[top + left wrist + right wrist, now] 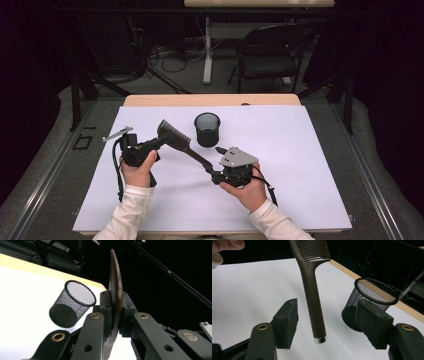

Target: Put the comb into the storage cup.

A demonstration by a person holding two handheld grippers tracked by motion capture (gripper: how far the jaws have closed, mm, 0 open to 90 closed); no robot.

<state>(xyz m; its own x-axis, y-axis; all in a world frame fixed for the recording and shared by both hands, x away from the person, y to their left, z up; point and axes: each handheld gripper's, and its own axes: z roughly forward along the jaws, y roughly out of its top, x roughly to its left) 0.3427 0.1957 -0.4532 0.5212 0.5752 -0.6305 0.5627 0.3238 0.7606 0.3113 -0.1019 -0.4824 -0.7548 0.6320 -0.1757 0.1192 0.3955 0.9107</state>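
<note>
White sheet point(300, 190) covers the table; mesh cup point(207, 129) stands toward its far edge, with bare sheet open to the cup's right and on its near side. Comb point(175, 137) is held in the air just near-left of the cup, toothed head at left, handle slanting down to the right. Left gripper point(150, 145) is clamped on the comb's head, pads tight on both faces. Right gripper point(216, 175) stands wide, jaws on either side of the handle end, pads point(287, 322) clear of it.
</note>
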